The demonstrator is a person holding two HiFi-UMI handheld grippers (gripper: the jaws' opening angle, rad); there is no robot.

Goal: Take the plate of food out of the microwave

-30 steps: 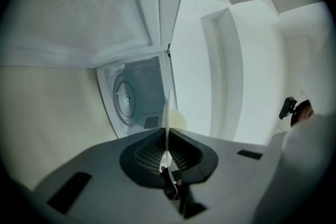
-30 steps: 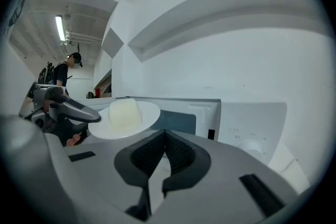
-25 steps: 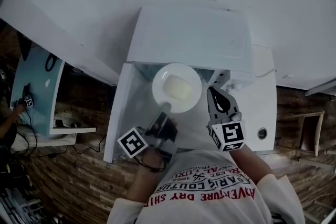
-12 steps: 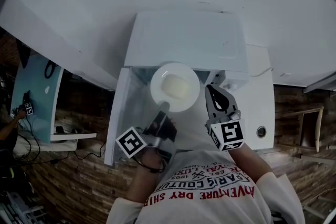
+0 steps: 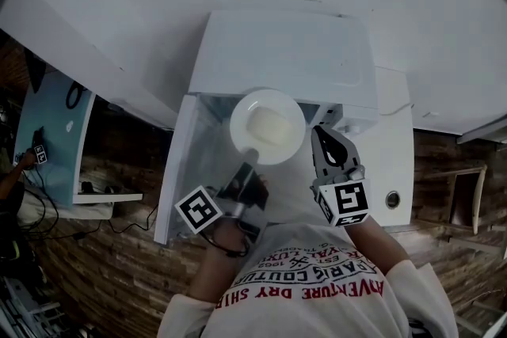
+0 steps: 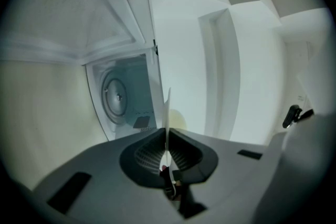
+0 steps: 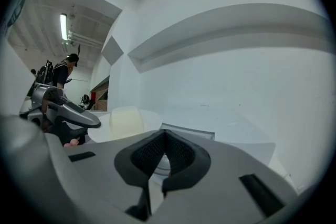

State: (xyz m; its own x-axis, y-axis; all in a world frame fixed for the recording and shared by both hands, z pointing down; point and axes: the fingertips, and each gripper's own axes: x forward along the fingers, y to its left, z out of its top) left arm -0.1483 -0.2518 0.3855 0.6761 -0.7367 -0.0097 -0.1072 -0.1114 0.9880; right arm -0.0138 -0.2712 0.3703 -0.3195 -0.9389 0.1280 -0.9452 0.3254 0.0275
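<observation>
The left gripper [image 5: 248, 161] is clenched on the near rim of the plate [image 5: 267, 127]. In its own view the rim runs edge-on as a thin white line [image 6: 167, 113] between the pads of the gripper [image 6: 167, 136]. The plate is held about level at the mouth of the microwave [image 5: 285, 51], most of it showing in front of the top's front edge. A pale yellow block of food [image 5: 269, 125] sits on it. The right gripper [image 5: 320, 136] hovers just beside the plate's right rim, apart from it, jaws pressed together on nothing [image 7: 164, 136]. From there the plate [image 7: 100, 131] and food [image 7: 126, 120] show to the left. The microwave door [image 5: 181, 170] hangs open to the left, and the cavity [image 6: 123, 99] shows behind the plate.
</observation>
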